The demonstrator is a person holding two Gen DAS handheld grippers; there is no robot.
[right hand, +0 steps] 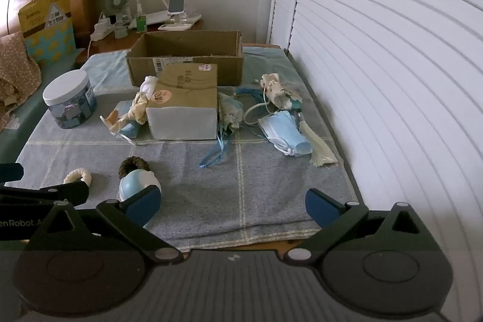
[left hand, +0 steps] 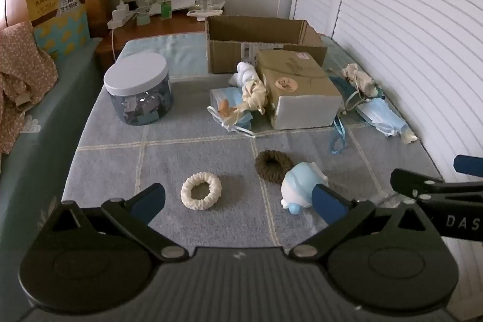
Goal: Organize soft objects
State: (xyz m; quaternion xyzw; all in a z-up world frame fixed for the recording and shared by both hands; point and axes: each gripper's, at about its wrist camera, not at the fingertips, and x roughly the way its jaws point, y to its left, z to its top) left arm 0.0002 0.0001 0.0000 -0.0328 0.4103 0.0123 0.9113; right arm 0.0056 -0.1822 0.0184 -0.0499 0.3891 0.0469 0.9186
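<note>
Scrunchies first: a cream scrunchie point(left hand: 201, 191) and a brown scrunchie point(left hand: 273, 170) lie on the grey checked blanket point(left hand: 211, 231), near the front, with a pale blue plush point(left hand: 302, 186) touching the brown one. Further back, blue masks point(right hand: 286, 132), ribbons and rags sit loose around a tan tissue pack point(left hand: 299, 86), which lies in front of an open cardboard box point(right hand: 187, 56). A lidded jar point(left hand: 139, 89) stands off to the left.

Writing: the left view shows "DAS" on the other tool at its right edge, the right view shows "enRobot" on the tool at its left edge. The yellow bag point(left hand: 57, 11) by the headboard has Chinese print, too small for me to read. The box carries a barcode label.

Left tongs point(left hand: 238, 202) are spread wide with nothing between them, hanging over the cream scrunchie and plush. Right tongs point(right hand: 232, 205) are just as wide and empty, over bare blanket.

Only the right view shows the masks clearly, plus the blue ribbon point(right hand: 217, 153) trailing forward. The left view shows the whole cream scrunchie, half hidden in the other
</note>
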